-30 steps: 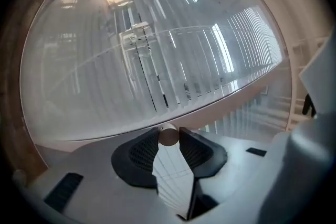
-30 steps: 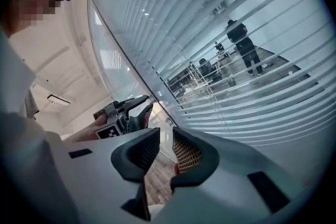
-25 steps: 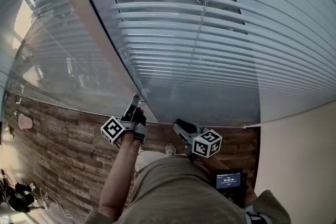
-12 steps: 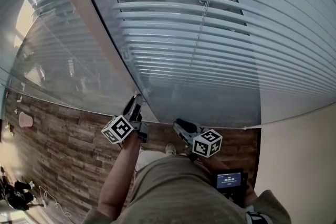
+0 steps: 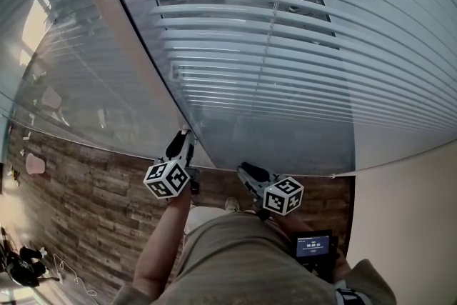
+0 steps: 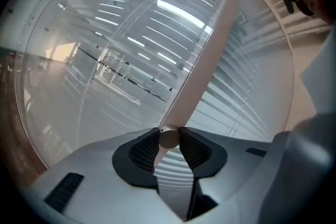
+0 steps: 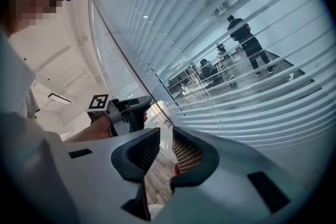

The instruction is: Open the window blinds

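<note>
The white slatted blinds (image 5: 285, 68) hang over the glass with gaps between the slats. Their pale tilt wand (image 5: 136, 61) runs down from the top left. My left gripper (image 5: 184, 141) is shut on the wand's lower end. In the left gripper view the wand (image 6: 205, 76) has its round tip pinched between the dark pads of that gripper (image 6: 169, 137). The right gripper (image 5: 243, 169) hovers just right of it, low by the blinds' bottom rail. Its jaws (image 7: 161, 147) are open with only floor showing between them. The left gripper (image 7: 137, 107) appears there too.
A lift cord (image 5: 275, 18) hangs down the blinds' middle. Wood-pattern floor (image 5: 86, 196) lies below the window, and a beige wall (image 5: 414, 211) is at right. A small screen device (image 5: 312, 246) sits at the person's waist. Another person (image 7: 247, 42) stands beyond the glass.
The left gripper has rolled around the wand while staying in place. Its marker cube has swung from the left side toward the top. The right gripper has not moved.
</note>
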Motion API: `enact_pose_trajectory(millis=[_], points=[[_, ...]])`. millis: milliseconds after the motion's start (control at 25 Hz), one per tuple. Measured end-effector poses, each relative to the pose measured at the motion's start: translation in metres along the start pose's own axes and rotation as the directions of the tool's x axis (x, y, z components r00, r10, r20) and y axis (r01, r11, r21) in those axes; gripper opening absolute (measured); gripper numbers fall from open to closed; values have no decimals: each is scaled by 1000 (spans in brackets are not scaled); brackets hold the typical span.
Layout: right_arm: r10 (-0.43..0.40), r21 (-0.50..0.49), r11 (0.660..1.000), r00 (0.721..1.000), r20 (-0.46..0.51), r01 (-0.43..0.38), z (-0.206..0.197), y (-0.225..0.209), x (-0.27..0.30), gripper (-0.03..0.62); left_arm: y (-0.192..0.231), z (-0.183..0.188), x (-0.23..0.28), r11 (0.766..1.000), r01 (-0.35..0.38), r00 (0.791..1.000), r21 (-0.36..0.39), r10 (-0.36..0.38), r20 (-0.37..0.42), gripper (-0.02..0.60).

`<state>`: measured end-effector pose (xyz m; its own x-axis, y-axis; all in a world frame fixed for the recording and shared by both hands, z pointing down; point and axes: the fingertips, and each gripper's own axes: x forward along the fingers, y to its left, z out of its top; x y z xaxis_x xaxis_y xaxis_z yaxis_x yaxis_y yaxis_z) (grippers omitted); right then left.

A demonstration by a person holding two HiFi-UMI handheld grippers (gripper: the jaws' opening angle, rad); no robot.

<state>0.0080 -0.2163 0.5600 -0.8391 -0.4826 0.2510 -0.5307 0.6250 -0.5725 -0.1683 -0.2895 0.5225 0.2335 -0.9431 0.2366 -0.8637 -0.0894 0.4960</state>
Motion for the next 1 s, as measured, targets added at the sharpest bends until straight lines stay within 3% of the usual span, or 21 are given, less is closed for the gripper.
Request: enact_pose_trajectory(millis=[280, 640, 840, 1000], points=[[-3, 1, 1000, 1000, 7, 3, 1, -2, -3, 81, -3, 0, 0, 981, -49, 999, 186, 49, 4, 135], [-9, 6, 1000, 1000, 15, 9, -2, -3, -8, 81, -6, -4, -1, 925, -79, 997, 372, 83, 3, 135], [-6, 8, 1000, 1000, 21, 6, -4, -2, -9, 81, -7, -5, 0, 876, -96, 994, 473, 107, 3, 135], [-11, 9, 1000, 1000, 26, 11, -10, -5, -13, 81, -7, -12, -1, 797, -122, 990, 591, 137, 21, 135]])
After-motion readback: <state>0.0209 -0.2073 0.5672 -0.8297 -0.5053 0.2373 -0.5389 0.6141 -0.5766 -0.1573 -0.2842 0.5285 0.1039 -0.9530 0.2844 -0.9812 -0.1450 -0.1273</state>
